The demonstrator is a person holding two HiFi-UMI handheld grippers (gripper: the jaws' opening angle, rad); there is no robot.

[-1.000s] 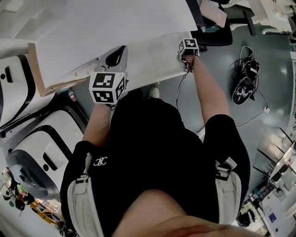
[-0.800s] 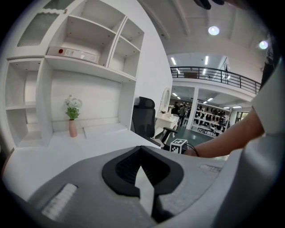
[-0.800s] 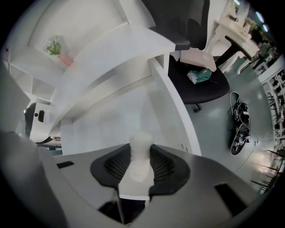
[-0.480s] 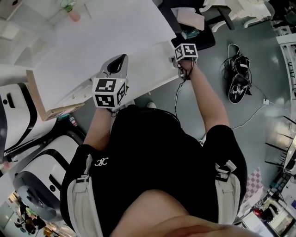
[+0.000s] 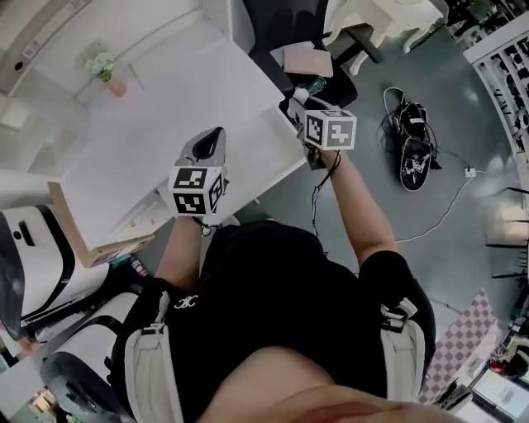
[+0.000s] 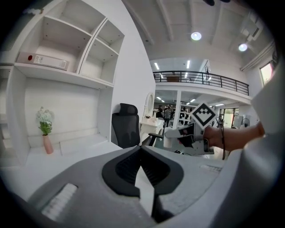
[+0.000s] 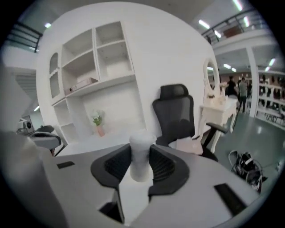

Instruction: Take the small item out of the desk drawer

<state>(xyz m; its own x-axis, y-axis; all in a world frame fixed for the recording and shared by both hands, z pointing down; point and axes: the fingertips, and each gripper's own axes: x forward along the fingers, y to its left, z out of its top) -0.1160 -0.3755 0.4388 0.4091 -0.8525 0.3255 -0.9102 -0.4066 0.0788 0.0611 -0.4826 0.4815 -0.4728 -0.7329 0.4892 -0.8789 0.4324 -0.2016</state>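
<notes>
A small white cylinder [image 7: 141,144] stands upright between the jaws of my right gripper [image 7: 140,162], which are closing on it, both pads against its sides. In the head view the right gripper [image 5: 307,111] is raised over the right front corner of the white desk [image 5: 149,132]. A lower white panel [image 5: 273,144], perhaps the drawer, juts from the desk's front edge below it. My left gripper [image 5: 213,140] hangs over the desk's front, its jaws shut with nothing in them [image 6: 141,149]. The left gripper view also shows the right gripper [image 6: 191,133] holding the cylinder [image 6: 171,132].
A black office chair [image 5: 281,25] stands behind the desk's right end. A pink vase with flowers [image 5: 107,74] sits at the back of the desk, under white wall shelves [image 7: 89,58]. Shoes [image 5: 413,149] and a cable lie on the floor to the right.
My right gripper has lifted from the desk's front edge to above its corner, carrying the white cylinder. The left gripper has stayed over the desk front.
</notes>
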